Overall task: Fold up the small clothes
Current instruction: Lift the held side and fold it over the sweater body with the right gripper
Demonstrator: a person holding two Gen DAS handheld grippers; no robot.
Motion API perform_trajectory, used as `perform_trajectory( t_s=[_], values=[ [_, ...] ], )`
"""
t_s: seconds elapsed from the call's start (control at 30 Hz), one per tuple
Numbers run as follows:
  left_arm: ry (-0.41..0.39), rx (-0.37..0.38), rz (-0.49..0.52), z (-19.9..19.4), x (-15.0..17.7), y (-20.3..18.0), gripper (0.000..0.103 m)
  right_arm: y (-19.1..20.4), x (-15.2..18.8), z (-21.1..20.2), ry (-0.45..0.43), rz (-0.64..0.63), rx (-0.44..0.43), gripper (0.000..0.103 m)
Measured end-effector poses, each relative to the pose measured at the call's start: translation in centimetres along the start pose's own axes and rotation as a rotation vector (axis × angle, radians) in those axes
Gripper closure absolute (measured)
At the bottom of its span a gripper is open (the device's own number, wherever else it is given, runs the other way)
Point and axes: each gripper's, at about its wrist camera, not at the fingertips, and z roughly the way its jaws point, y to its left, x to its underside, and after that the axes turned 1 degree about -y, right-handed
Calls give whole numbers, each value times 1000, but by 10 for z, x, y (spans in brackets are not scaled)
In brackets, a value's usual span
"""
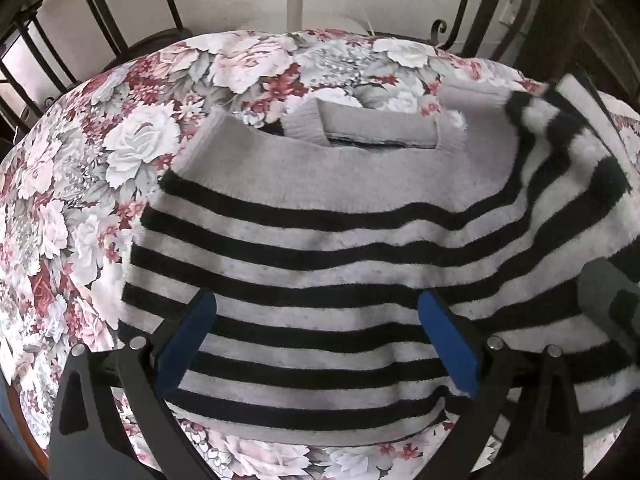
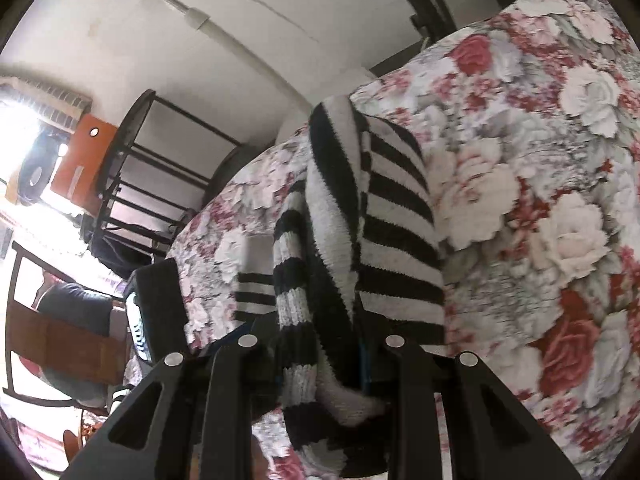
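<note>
Right gripper (image 2: pixel 320 368) is clamped on a bunched sleeve of the striped sweater (image 1: pixel 320 248) lying on the floral tablecloth (image 1: pixel 80 200), left gripper (image 1: pixel 316 340) hangs open above, so that sleeve could slip out or drag everything crooked.

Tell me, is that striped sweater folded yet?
Partly: the striped sweater lies mostly spread on the floral cloth; one sleeve is lifted.

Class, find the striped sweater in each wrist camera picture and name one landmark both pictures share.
Left wrist view: the striped sweater lies spread across the centre and right, under the open left gripper.
Right wrist view: a bunched part of the striped sweater runs up the centre, pinched in the right gripper.
Shared landmark: the floral tablecloth.
</note>
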Motion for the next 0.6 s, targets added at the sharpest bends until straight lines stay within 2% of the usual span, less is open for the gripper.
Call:
perform_trajectory(
  t_s=[0.27,0.6],
  values=[
    [-44,-73,-17,-13,-3,29,5,30,6,17,18,-15,-26,76],
    [-104,-127,-56,-30,-1,77,5,75,15,40,45,-65,-76,76]
  ],
)
